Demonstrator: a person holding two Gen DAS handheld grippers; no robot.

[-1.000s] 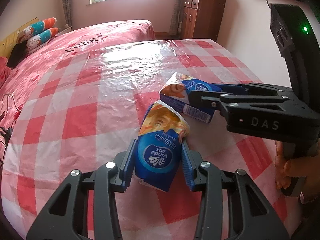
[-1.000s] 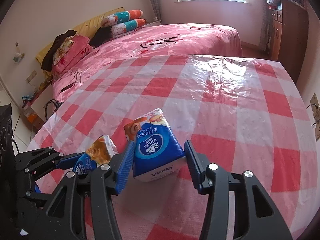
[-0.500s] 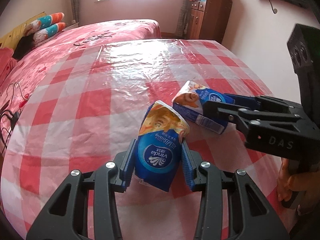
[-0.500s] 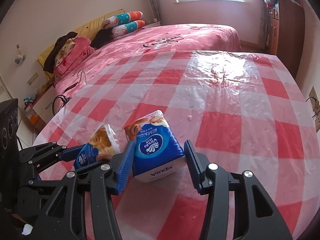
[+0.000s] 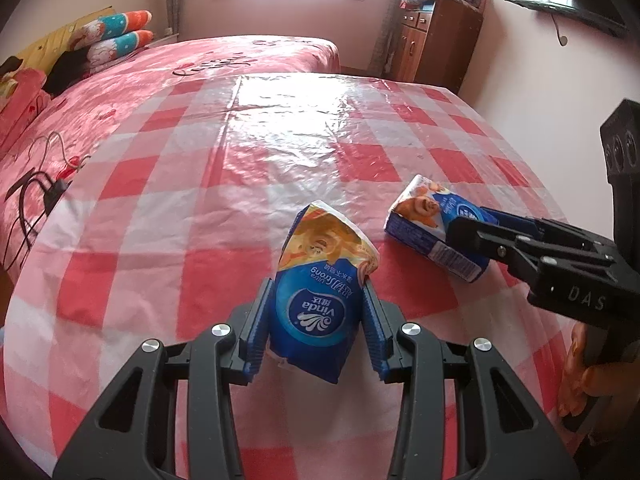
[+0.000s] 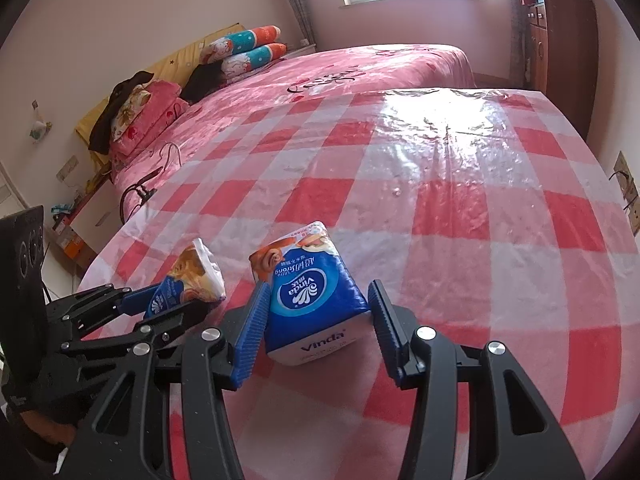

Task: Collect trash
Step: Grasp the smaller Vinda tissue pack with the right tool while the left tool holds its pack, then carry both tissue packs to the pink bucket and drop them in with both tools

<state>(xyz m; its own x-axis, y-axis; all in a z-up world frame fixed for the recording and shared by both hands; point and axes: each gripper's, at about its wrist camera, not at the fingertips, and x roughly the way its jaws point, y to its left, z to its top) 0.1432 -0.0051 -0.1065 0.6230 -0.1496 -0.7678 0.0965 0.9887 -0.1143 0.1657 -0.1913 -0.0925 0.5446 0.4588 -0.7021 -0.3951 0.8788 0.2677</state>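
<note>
Fingers (image 5: 256, 332) around tissue pack (image 5: 316, 304), lengthwise forward.

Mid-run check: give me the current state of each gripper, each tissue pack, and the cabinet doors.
left gripper: shut on a tissue pack.
left tissue pack: held off the table, far end crumpled.
right gripper: shut on the other pack.
right tissue pack: held, fuller and boxier.
checked tablecloth: glossy, wrinkled.
wooden cabinet: doors closed, folded bedding on top.

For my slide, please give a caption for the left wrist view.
Left gripper grips a blue tissue pack above the checked tablecloth; right gripper holds another.
</note>
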